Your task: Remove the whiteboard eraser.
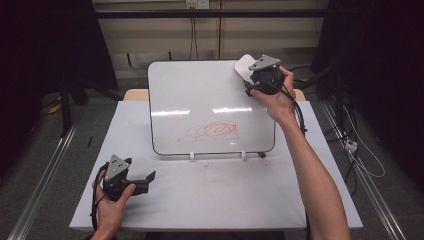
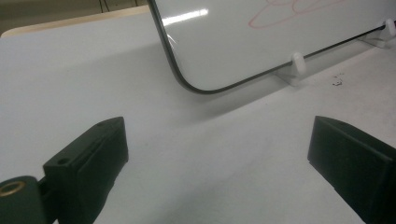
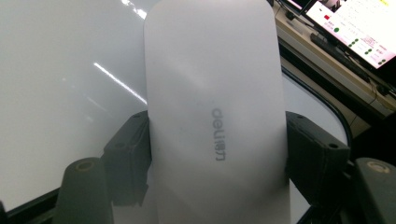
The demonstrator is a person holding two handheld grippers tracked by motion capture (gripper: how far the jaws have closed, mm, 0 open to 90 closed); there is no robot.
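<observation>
A whiteboard (image 1: 200, 95) leans on two white clips on the table, with a red scribble (image 1: 212, 131) low on its face. At its top right corner my right gripper (image 1: 248, 75) is shut on a white board eraser (image 1: 244, 66); in the right gripper view both black pads press the sides of the eraser (image 3: 215, 116), which bears grey lettering. My left gripper (image 1: 150, 178) rests low at the table's front left, open, with nothing between its jaws. In the left gripper view its jaws frame the whiteboard's lower corner (image 2: 196, 86) across bare table.
The white table top (image 1: 210, 195) spreads in front of the board, with faint red smudges near a small red bit (image 1: 261, 155) by the right clip. Cables trail off to the right. A lit screen (image 3: 359, 28) sits beyond the board's edge in the right gripper view.
</observation>
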